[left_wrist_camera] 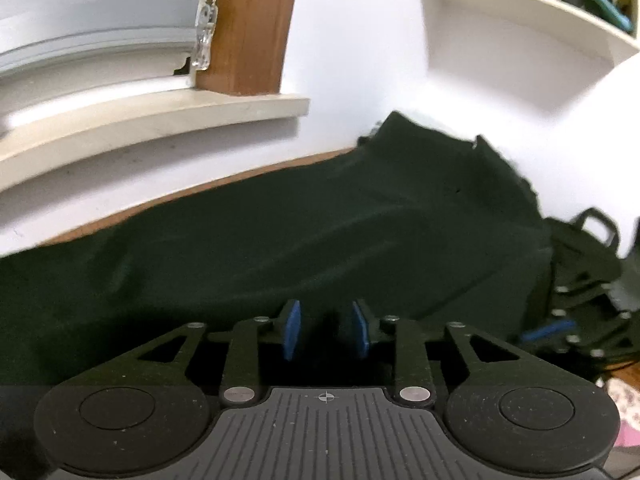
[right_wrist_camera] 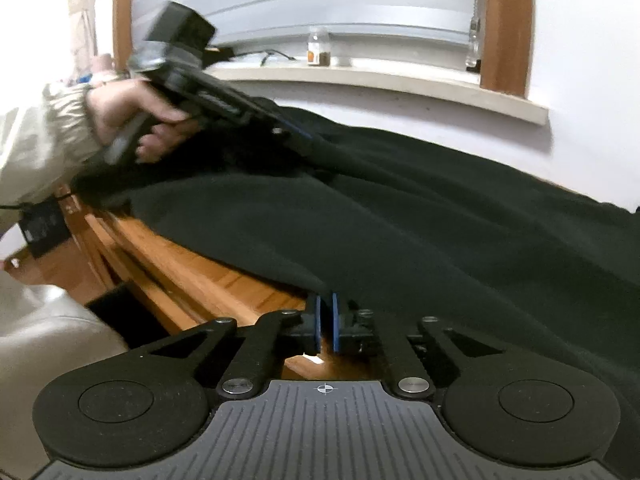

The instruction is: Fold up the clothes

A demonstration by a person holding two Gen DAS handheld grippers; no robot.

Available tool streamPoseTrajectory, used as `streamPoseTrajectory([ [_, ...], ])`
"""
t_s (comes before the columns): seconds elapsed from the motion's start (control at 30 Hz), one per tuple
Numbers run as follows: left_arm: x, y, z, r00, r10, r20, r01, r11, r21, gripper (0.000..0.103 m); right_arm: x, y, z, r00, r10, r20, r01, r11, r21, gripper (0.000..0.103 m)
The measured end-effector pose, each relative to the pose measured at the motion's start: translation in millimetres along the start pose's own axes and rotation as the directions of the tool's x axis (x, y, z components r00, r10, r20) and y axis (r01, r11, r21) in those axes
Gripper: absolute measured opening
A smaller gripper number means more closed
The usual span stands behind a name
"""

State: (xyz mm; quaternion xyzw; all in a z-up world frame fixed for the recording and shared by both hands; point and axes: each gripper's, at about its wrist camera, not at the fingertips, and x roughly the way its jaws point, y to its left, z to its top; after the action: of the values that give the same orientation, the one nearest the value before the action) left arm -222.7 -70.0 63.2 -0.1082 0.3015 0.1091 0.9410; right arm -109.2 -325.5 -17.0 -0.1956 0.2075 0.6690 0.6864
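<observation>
One dark green garment [right_wrist_camera: 400,216] is all there is to fold, spread over the wooden table [right_wrist_camera: 208,276] below the windowsill [right_wrist_camera: 360,80]. Two grippers work it: the right gripper [right_wrist_camera: 326,324] is pinched tight at the hem on the table-edge side, though I can't tell how much cloth it's got, so it might slip free on the lift. The left gripper [left_wrist_camera: 326,330] hovers parted over the cloth, gripping nothing. One jar [right_wrist_camera: 319,52] sits on the sill.
</observation>
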Motion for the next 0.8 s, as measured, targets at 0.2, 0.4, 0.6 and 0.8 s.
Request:
streamPoseTrajectory([
  [0.2, 36, -3, 14, 0.984, -0.033, -0.174, 0.052, 0.993, 0.102, 0.047, -18, 14, -6, 1.000, 0.005, 0.007, -0.005, 1.000, -0.009, 0.006],
  [0.4, 46, -15, 13, 0.982, -0.023, -0.189, 0.059, 0.981, 0.185, 0.048, -16, 16, -5, 1.000, -0.024, 0.020, 0.024, 0.999, -0.039, 0.006],
  [0.6, 41, -13, 13, 0.992, 0.101, -0.080, -0.081, 0.972, 0.222, 0.002, -24, 20, -6, 1.000, -0.007, 0.020, 0.008, 1.000, -0.027, 0.006],
  [0.8, 39, -13, 16, 0.987, 0.160, -0.033, -0.149, 0.963, 0.226, 0.002, -50, 37, -8, 0.998, 0.049, -0.040, -0.052, 0.996, -0.075, 0.006],
])
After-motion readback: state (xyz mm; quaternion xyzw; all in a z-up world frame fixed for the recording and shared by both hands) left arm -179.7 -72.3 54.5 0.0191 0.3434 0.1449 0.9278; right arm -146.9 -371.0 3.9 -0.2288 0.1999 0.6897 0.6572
